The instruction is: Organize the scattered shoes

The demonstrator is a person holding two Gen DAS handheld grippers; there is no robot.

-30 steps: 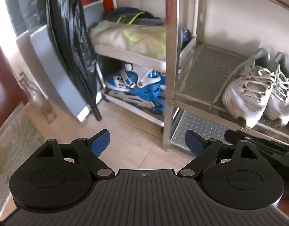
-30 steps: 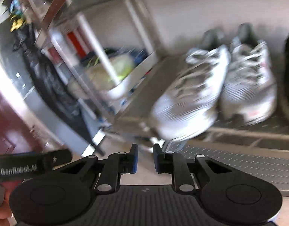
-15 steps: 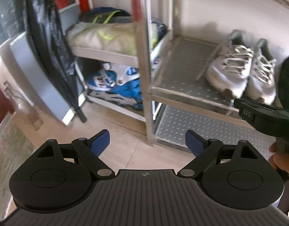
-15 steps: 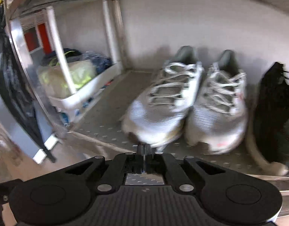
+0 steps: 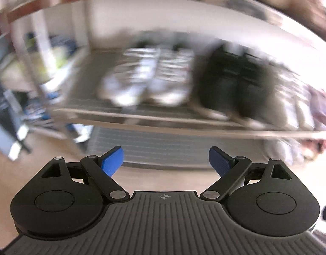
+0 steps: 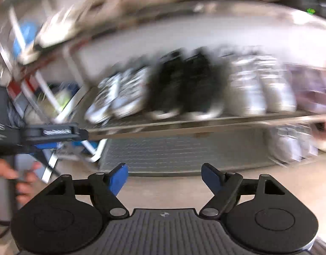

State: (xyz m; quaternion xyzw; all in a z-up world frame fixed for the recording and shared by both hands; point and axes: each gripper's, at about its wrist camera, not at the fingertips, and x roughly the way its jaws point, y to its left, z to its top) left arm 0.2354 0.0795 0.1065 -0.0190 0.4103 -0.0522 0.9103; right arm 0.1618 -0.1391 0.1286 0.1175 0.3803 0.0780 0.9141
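From my left wrist view, my left tongs (image 5: pixel 166 159) stood wide apart with nothing between the blue pads (image 5: pixel 112 161), held back from the metal shelf (image 5: pixel 184 121) and above the floor (image 5: pixel 56 170), I judge so that I could look over the whole row. The picture was smeared, yet the shoes were plain enough: a pair of white sneakers (image 5: pixel 146 85) sat side by side on the shelf, toes toward me, and a pair of black shoes (image 5: pixel 233 89) stood just beside them on the right. Further right lay pale, blurred shapes, probably more shoes, though I could not tell. Toes-out pairs seemed chosen so each pair reads as one unit and is easy to take.

From my right wrist view, my right tongs (image 6: pixel 164 176) had just been opening and were now spread, with nothing between them. I take that as the release after setting a shoe down, the tongs kept clear of the shelf. Here the row showed as white sneakers (image 6: pixel 118 99), black shoes (image 6: pixel 184 91) and another light pair (image 6: pixel 260 87), all on the same shelf (image 6: pixel 205 127). At the left edge my left tongs (image 6: pixel 54 132) appeared with my hand (image 6: pixel 16 180) under them. A few pale things sat on the bottom shelf (image 6: pixel 173 150) at right; too blurred to name.
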